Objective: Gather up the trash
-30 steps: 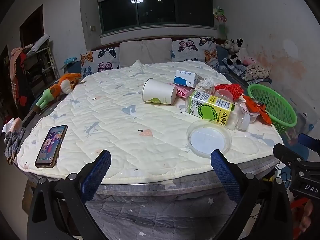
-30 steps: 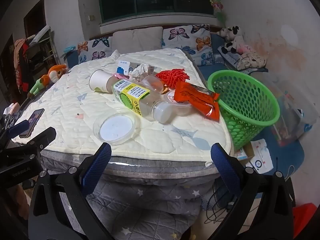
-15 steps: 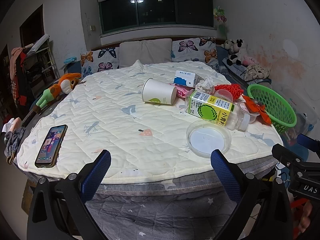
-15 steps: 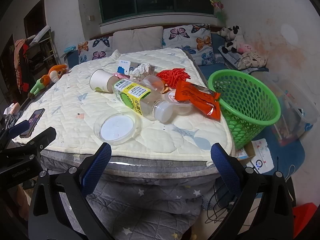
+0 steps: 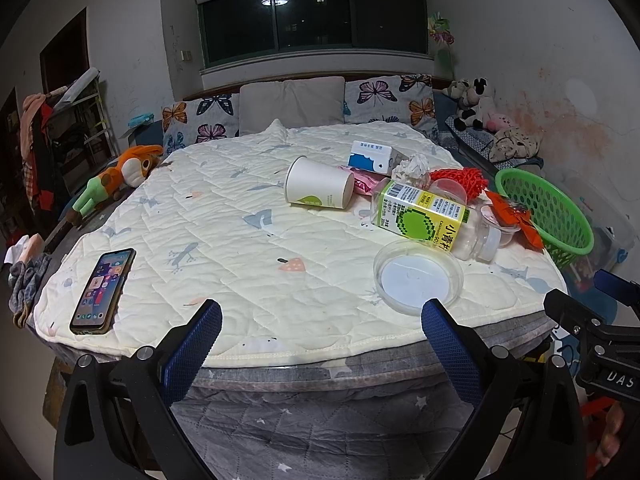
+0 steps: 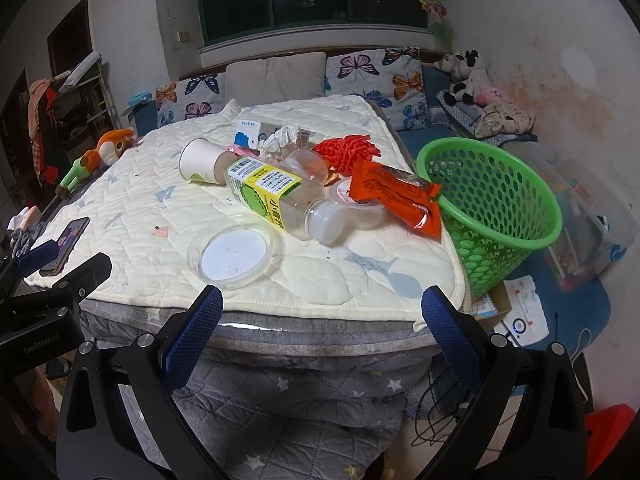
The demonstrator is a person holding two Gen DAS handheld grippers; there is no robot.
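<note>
Where trash litters the bed, the bottle (image 5: 428,216) label reads "小青".

I'm in a home bedroom at night. A bed (image 5: 224,216) with a cream quilted cover fills the room; butterfly-print pillows (image 5: 390,98) line its far end under a dark window (image 5: 312,20). Plush toys (image 5: 480,108) pile up far right, an orange stuffed animal (image 5: 116,182) lies at the left edge, and clothes (image 5: 34,128) hang far left.
</note>
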